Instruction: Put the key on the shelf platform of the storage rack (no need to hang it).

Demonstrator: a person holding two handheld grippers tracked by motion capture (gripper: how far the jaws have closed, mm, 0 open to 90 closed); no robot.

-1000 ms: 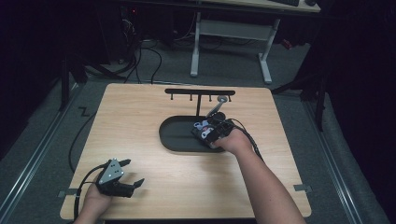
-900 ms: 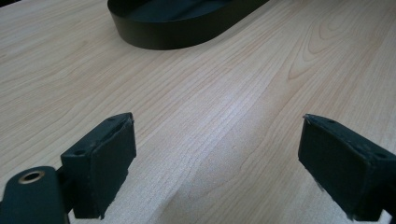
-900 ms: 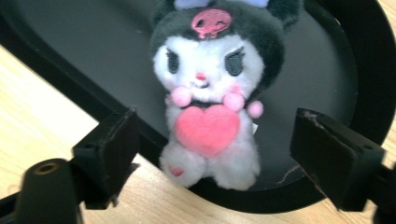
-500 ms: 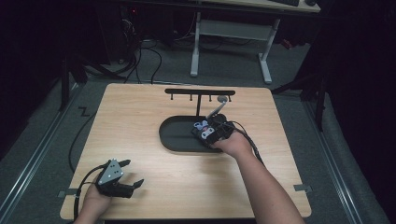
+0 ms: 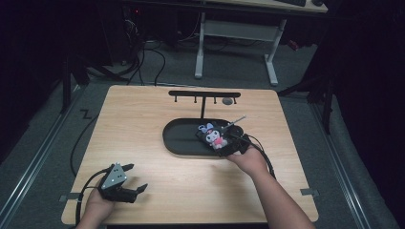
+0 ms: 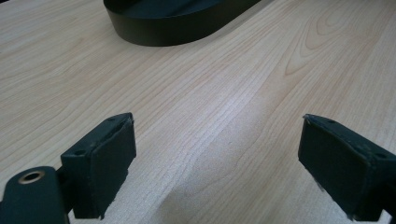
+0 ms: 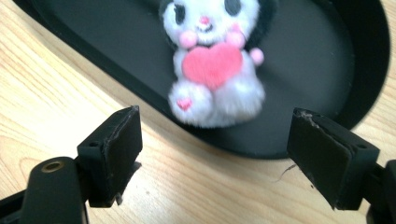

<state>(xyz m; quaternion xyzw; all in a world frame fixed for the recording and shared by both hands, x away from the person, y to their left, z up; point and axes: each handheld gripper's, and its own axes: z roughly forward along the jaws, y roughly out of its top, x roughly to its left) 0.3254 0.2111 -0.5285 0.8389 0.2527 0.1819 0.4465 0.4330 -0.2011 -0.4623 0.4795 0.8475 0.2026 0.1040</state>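
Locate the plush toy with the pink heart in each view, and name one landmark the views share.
High view: the plush toy lies at the right end of the black oval tray, right of centre.
Left gripper view: not in this picture.
Right gripper view: the plush toy sits top centre, beyond the open jaws.
Shared landmark: the black oval tray on the wooden table.

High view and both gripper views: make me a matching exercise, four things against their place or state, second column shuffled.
1. plush toy
2. black tray
3. left gripper
4. hook rack

a. open, near the table's front left corner
b. lying in the tray
c. standing at the table's far edge
d. mid-table, oval

Pairs: 1-b, 2-d, 3-a, 4-c
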